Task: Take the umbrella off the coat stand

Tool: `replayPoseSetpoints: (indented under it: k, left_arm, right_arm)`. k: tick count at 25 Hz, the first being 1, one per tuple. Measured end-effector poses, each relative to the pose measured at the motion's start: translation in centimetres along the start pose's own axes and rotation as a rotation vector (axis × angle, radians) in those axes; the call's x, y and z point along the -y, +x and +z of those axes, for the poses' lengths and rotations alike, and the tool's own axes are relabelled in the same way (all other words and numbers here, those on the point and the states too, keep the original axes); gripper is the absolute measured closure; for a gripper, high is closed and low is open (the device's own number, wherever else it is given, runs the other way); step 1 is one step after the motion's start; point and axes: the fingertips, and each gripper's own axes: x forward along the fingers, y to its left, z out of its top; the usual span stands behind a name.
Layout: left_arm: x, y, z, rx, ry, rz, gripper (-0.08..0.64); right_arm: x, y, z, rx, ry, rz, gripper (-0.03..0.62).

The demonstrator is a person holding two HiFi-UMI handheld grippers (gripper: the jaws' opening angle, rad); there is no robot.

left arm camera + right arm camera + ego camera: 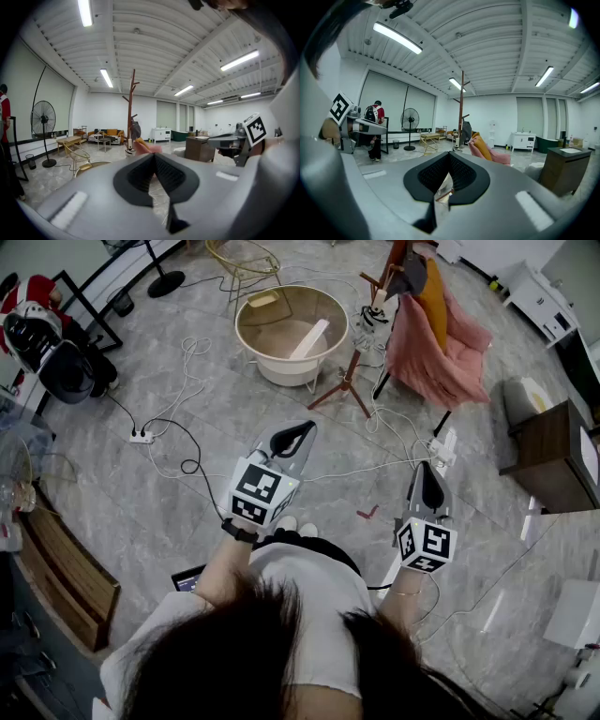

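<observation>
The wooden coat stand point(361, 362) stands a few steps ahead on tripod legs, its tall pole clear in the left gripper view point(131, 103) and the right gripper view point(461, 108). A dark folded umbrella point(410, 276) hangs from a lower peg point(135, 130) point(466, 131), beside pink and orange cloth point(436, 343). My left gripper point(298, 434) point(153, 157) is shut and holds nothing, well short of the stand. My right gripper point(429, 474) point(449, 157) is level with it to the right, jaws together, nothing between them.
A round beige tub point(291, 329) sits left of the stand, with a gold wire chair point(242, 261) behind. Cables and a power strip point(141, 437) cross the floor. A dark cabinet point(553, 460) is at right. A person in red point(375, 117) stands far left.
</observation>
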Motion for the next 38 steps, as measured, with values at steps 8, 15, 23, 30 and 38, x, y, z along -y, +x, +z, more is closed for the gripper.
replayPoseSetpoints:
  k: [8, 15, 23, 30, 38]
  left_arm:
    - [0.3, -0.4, 0.2, 0.026, 0.000, 0.029, 0.502]
    - [1.6, 0.1, 1.6, 0.079, -0.026, 0.006, 0.499]
    - [1.0, 2.8, 1.7, 0.081, -0.057, 0.000, 0.439]
    - [-1.7, 7.6, 1.3, 0.054, -0.123, -0.016, 0.370]
    - [-6.9, 15.6, 1.6, 0.030, -0.137, -0.036, 0.281]
  right_arm:
    - [1.0, -0.8, -0.4, 0.027, 0.050, -0.015, 0.589]
    - [1.6, -1.1, -1.2, 0.017, 0.064, -0.002, 0.589]
    - [2.2, 1.3, -1.9, 0.009, 0.067, 0.022, 0.591]
    - [3.7, 6.5, -1.5, 0.003, 0.070, 0.024, 0.589]
    - [5.6, 14.6, -0.9, -0.026, 0.064, 0.003, 0.590]
